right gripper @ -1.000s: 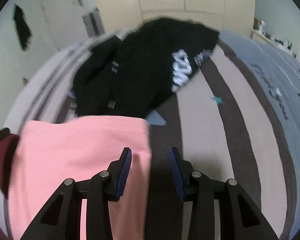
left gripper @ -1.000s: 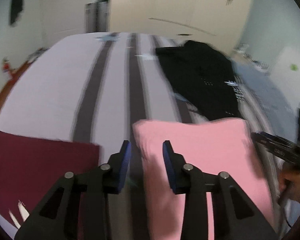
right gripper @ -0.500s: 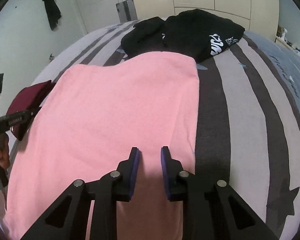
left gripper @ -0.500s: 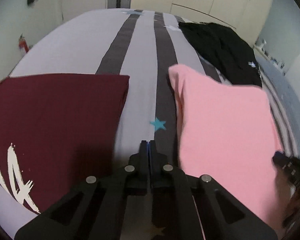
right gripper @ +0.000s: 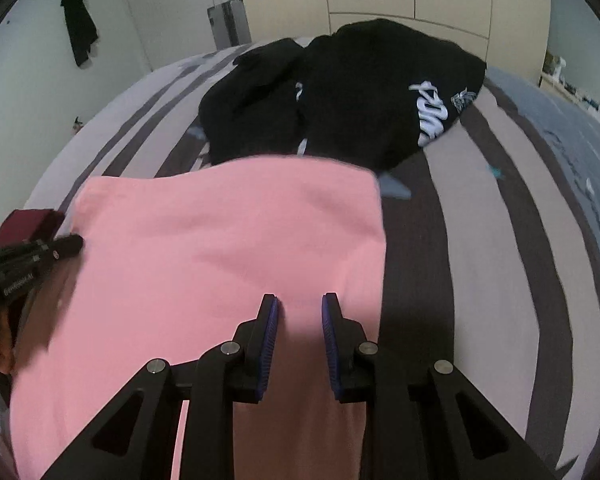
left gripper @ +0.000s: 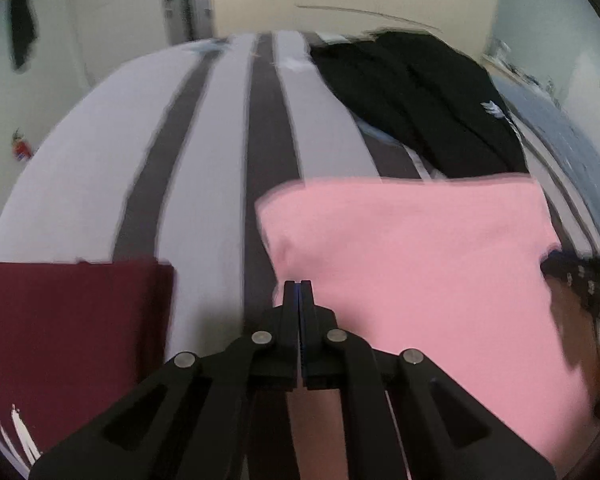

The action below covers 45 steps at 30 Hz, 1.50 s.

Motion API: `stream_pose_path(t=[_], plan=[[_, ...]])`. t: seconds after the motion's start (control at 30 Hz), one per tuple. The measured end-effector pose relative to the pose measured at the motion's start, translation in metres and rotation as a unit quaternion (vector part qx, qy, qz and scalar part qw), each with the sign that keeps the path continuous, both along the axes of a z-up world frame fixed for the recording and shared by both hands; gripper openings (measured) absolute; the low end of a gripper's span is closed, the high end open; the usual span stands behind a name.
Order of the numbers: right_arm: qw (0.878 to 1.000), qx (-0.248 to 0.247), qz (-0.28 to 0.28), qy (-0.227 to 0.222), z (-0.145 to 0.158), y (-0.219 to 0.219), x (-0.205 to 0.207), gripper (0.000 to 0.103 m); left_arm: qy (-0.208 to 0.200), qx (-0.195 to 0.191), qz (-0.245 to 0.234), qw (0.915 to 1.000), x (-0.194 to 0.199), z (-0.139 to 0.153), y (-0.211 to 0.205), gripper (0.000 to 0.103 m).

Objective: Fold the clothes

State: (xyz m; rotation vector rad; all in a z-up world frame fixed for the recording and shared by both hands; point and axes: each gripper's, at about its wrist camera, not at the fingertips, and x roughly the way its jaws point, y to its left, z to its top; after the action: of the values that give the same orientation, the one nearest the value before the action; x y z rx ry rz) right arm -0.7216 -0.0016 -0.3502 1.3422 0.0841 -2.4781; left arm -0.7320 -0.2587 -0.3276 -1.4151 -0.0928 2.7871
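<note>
The pink garment lies on the striped bed, its near portion cut off by the lower frame edge in both views and partly covered by the claw linkages. Motion blur softens its far edge. The left claw sits at the garment's left border with fingers pressed together; whether fabric is pinched between them cannot be determined. The right claw is over the garment near its right edge, fingers apart, pink cloth visible in the gap. The garment is plain, flat and roughly rectangular, with shallow creases. A maroon garment lies to its left, apart from it. A black clothing pile with white lettering lies beyond its far edge.
</note>
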Motion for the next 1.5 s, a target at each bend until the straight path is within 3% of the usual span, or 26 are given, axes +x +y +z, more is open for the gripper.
stream_pose_path(t=[0.23,0.4,0.53,0.67,0.73,0.83,0.9,0.97,1.17,1.3,1.5], plan=[[1.000,0.018,-0.007,0.005,-0.003,0.001,-0.030,0.019,-0.032,-0.020,0.007,0.9993,-0.035,-0.011,-0.012,0.002],[1.000,0.012,-0.020,0.001,-0.001,0.006,-0.040,0.019,0.007,0.028,0.051,0.9983,-0.024,0.014,-0.030,0.002],[0.999,-0.007,-0.029,0.029,0.017,0.014,-0.038,0.019,0.027,0.032,-0.018,0.9989,-0.003,0.033,-0.010,0.002],[0.999,-0.017,-0.010,0.046,0.032,0.015,-0.030,0.019,0.005,0.037,-0.065,0.9972,0.010,0.021,0.012,0.002],[0.999,-0.006,0.002,0.034,0.025,0.011,-0.025,0.019,-0.018,0.010,-0.055,0.9983,0.003,0.002,0.011,0.002],[1.000,0.026,0.006,-0.004,-0.002,0.004,-0.023,0.019,-0.027,-0.001,-0.001,0.9996,0.009,-0.008,-0.018,0.002],[1.000,0.017,-0.002,0.008,-0.003,0.009,-0.021,0.019,-0.025,0.015,0.043,0.9987,0.009,-0.009,-0.041,0.002],[1.000,0.010,-0.019,0.006,0.000,0.014,-0.026,0.018,-0.024,0.026,0.047,0.9982,0.010,-0.003,-0.047,0.002],[0.996,-0.008,-0.086,0.010,0.011,0.049,-0.038,0.019,0.013,0.042,-0.023,0.9988,0.045,0.036,-0.020,0.002],[0.999,-0.011,-0.039,0.033,0.032,0.049,-0.003,0.019,0.032,0.066,-0.057,0.9957,0.079,0.058,0.000,0.002],[0.998,-0.035,0.018,0.048,0.055,0.040,0.095,0.022,0.017,0.078,-0.074,0.9941,0.134,0.045,0.024,0.002]])
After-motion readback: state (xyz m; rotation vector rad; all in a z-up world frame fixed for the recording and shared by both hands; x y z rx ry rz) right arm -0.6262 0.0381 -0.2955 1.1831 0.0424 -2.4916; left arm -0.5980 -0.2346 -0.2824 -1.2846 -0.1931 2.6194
